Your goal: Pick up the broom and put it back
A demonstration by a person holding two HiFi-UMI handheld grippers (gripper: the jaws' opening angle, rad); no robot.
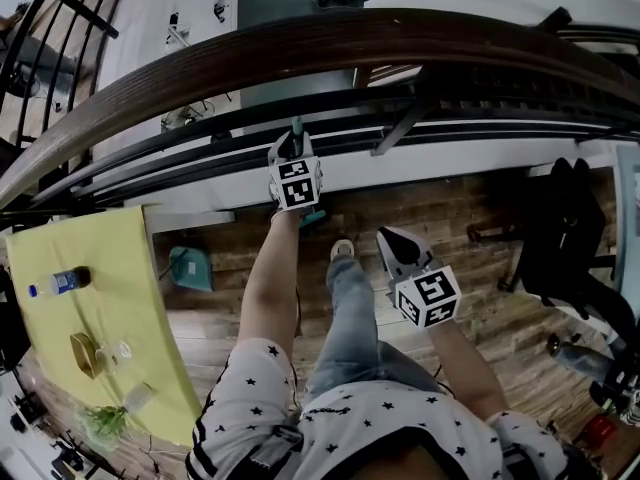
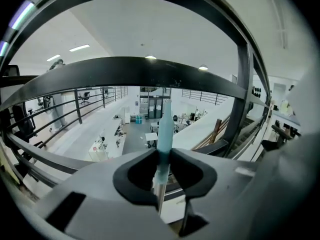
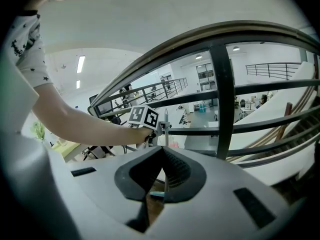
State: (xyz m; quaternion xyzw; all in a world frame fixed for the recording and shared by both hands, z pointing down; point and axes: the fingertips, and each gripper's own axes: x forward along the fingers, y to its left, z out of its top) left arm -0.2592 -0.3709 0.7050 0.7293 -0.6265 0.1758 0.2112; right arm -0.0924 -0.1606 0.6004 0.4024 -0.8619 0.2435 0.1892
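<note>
currently the left gripper [image 1: 292,150] pinches the teal-gripped, silver-shafted broom [image 2: 164,126] near its top end, with the pads pressed on the teal grip. the broom stands close to upright at 12 o'clock from the person, hard by the black metal rails [image 1: 200,163] under the dark curved wooden handrail [image 1: 330,43]. the right gripper [image 3: 161,150] hangs at 4 o'clock of the left one, well apart from the shaft, jaws pressed together on nothing. step in hand, as i read it: the grip is made and the lift comes next. to do it well, hold the pinch square on the grip, raise straight up, then draw back toward 6 o'clock before any turn. the grip sits high, so the head end will likely swing; a slow start is advised. edges: the handrail overhangs just beyond the tip at 12. a teal plastic dustpan [image 1: 190,268] lies on the wood floor at 8 o'clock, a yellow table [image 1: 100,288] is beyond it, and a black chair [image 1: 565,233] is at 3. open floor lies at 4 to 5 o'clock, short of the chair.
</note>
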